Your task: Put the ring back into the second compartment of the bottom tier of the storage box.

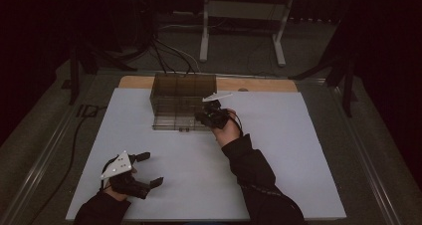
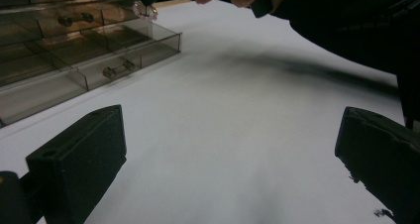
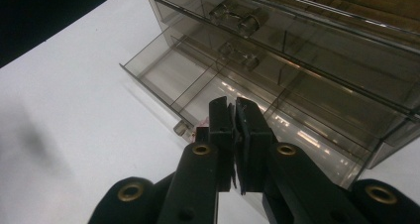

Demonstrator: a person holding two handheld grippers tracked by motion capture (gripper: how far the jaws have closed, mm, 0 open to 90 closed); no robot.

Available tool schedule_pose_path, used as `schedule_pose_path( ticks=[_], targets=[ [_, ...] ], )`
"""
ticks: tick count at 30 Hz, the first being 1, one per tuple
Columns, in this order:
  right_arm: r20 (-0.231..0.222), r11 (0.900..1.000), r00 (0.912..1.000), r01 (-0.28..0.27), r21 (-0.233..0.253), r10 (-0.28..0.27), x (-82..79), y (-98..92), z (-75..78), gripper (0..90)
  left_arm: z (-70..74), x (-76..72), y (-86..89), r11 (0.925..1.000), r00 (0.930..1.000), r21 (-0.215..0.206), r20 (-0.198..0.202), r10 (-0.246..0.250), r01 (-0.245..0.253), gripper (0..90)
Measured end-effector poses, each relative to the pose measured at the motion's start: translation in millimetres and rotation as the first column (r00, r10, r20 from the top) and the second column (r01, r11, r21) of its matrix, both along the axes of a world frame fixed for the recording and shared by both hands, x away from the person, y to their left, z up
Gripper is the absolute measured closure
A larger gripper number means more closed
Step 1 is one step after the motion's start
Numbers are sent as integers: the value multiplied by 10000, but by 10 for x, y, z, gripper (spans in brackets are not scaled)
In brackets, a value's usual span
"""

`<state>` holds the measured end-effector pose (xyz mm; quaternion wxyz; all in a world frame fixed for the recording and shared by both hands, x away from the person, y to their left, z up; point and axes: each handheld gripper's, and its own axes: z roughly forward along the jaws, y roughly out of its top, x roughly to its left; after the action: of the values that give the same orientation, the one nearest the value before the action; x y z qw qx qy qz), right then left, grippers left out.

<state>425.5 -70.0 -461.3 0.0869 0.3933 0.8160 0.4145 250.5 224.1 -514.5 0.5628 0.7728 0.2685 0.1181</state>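
A smoky clear drawer cabinet (image 1: pixel 183 93) stands at the far middle of the white table (image 1: pixel 278 150). Its bottom drawer (image 3: pixel 163 70) is pulled out and divided into compartments that look empty. My right gripper (image 1: pixel 200 118) hovers over the right part of that open drawer (image 2: pixel 124 40), jaws pressed together (image 3: pixel 234 115). A small clear pinkish thing (image 2: pixel 143 8) sits at its tips, seemingly pinched; what it is stays unclear. My left gripper (image 1: pixel 152 168) rests near the table's front left, jaws wide open (image 2: pixel 233 149) with only bare table between them.
The upper drawers (image 3: pixel 297 30) are closed, each with a clear knob (image 3: pixel 237 16). A wooden strip (image 1: pixel 259 84) edges the table's far side. Beyond it on the dark floor stand a white frame (image 1: pixel 204 31) and cables (image 1: pixel 169 53).
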Motion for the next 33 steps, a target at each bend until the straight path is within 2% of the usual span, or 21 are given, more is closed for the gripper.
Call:
schedule_pose_path(
  ticks=[10,24,33],
  targets=[
    [-34,9995,9997,227,204,-227,40,62,-21,873,5,0,-6,10000,10000,-20,32,27,-27,5],
    [-121,9994,9995,309,170,-307,111,212,-75,872,2,-1,-8,10000,10000,72,35,-16,16,6],
    [-203,9975,9977,655,273,-650,169,259,-150,872,9,-2,4,10000,10000,-14,54,42,-42,6]
  ],
)
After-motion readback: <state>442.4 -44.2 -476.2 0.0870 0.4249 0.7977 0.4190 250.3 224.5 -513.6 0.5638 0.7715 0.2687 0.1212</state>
